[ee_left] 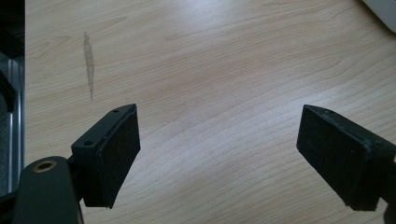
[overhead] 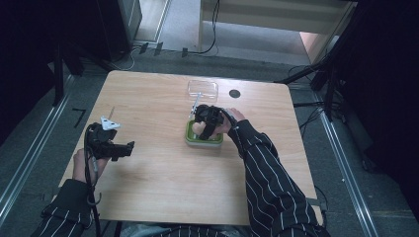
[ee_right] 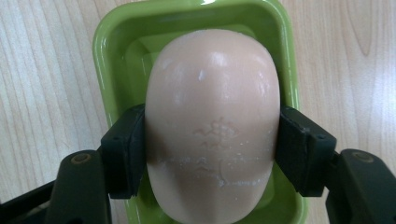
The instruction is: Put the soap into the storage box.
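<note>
A pale peach bar of soap (ee_right: 212, 121) with a stamped mark sits between the pads of my right gripper (ee_right: 212, 149), which is shut on its two sides. Under it lies a green soap dish (ee_right: 105, 60). From above, the right gripper (overhead: 203, 124) points down over the green dish (overhead: 203, 140) near the table's middle, and the soap (overhead: 198, 129) peeks out beneath it. My left gripper (overhead: 129, 146) hovers at the table's left, jaws wide open. Its own view has bare wood between the two black pads (ee_left: 116, 154).
A clear plastic lid (overhead: 202, 89) lies behind the dish, and a small dark round disc (overhead: 234, 93) sits to its right. The wooden table (overhead: 163, 173) has a faint grey streak (ee_left: 88, 63) ahead of the left gripper. Cables run over the floor behind.
</note>
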Demonstrator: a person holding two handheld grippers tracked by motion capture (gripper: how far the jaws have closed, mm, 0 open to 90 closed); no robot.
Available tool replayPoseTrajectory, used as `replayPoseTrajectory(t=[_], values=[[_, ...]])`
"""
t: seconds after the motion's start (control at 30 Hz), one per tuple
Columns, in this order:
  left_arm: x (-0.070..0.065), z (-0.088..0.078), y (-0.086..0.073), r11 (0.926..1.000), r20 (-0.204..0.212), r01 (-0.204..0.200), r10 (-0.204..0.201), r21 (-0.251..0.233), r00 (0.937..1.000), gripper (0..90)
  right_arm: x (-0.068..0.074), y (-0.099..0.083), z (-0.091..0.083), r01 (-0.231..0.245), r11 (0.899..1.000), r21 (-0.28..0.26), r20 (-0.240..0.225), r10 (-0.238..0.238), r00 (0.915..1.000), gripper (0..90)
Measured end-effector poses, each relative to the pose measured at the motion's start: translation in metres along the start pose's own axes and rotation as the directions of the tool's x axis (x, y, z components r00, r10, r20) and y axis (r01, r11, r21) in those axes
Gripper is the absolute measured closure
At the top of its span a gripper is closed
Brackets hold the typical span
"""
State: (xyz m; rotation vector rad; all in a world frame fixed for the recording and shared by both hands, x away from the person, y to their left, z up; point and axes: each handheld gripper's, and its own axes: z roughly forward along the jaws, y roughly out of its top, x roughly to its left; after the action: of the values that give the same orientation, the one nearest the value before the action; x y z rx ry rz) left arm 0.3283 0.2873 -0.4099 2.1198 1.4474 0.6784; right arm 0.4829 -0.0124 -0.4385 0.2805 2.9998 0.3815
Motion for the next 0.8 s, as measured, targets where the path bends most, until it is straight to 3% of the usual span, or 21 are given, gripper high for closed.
replayPoseTrajectory(t=[0.4, 0.43, 0.7, 0.8], values=[[-0.0005, 0.0001, 0.0000, 1.0000, 0.001, -0.002, 0.002, 0.000, 1.0000, 14.3, -0.0019, -0.0022, 0.0048, 0.029, 0.999, -0.015, -0.022, -0.030, 0.9993, 33.2], [-0.0006, 0.0001, 0.0000, 1.0000, 0.000, -0.001, 0.001, 0.001, 1.0000, 14.3, -0.0022, -0.0022, 0.0049, 0.050, 0.999, -0.017, -0.023, -0.051, 0.9984, 33.1], [-0.0006, 0.0003, 0.0001, 1.0000, -0.001, -0.002, 0.002, 0.002, 1.0000, 14.2, -0.0026, -0.0021, 0.0048, 0.052, 0.999, -0.011, -0.021, -0.052, 0.9984, 31.7], [-0.0015, 0.0001, 0.0008, 1.0000, 0.000, -0.005, 0.005, 0.003, 1.0000, 14.3, -0.0034, -0.0019, 0.0018, 0.028, 1.000, -0.009, -0.017, -0.028, 0.9995, 29.5]])
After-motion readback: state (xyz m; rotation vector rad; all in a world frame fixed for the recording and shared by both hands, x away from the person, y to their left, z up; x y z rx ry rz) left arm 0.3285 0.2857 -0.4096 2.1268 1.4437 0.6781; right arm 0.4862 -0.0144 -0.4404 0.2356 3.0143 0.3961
